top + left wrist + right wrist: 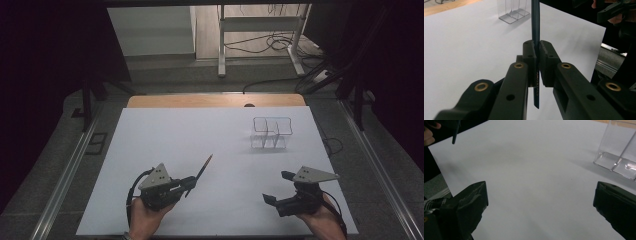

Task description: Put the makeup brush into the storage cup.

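Pencil (535, 22) is running off the top edge in the left gripper view, tip unseen; the jaws are covering its mid-shaft and the lettering is reading too small. Clear holder (617, 152) is getting cropped top and right in the right gripper view. Compartment count is staying unclear from above (271, 132).

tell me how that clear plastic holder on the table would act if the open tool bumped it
The clear holder looks thin-walled and hollow, so it is probably light and would slide on the smooth white sheet. It stands taller than its base seems deep, so a high push might tip it. The right tool is open and well short of it.
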The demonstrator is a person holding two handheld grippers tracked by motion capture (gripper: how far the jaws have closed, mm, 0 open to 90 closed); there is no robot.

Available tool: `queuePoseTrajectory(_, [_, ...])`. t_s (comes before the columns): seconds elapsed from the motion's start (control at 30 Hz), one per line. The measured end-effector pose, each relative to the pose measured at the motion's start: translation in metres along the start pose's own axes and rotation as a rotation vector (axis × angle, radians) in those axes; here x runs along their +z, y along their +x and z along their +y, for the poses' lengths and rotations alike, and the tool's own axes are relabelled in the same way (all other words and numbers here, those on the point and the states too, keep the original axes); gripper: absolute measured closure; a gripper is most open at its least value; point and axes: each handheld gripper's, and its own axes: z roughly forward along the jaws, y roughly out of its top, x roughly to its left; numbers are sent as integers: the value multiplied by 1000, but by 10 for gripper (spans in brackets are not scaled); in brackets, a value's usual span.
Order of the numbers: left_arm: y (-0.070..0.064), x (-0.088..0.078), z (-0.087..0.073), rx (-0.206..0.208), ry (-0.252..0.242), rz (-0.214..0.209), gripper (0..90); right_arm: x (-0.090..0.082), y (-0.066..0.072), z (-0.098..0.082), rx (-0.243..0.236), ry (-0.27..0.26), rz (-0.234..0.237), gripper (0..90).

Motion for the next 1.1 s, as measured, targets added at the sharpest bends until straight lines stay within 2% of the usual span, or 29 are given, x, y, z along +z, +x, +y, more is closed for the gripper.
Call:
queuePoseTrajectory(0.17, [-1,0,0,0,-3,2,847,3,3,9,11,-14,22,0])
queuePoseTrajectory(0.43, [-1,1,0,0,-5,2,846,12,11,23,-10,-1,41,0])
queuePoseTrajectory(0.77, [-2,2,0,5,-1,4,846,22,17,37,5,8,89,72])
queuePoseTrajectory(1.1, [-2,2,1,9,-1,7,847,37,24,49,-45,38,101,151])
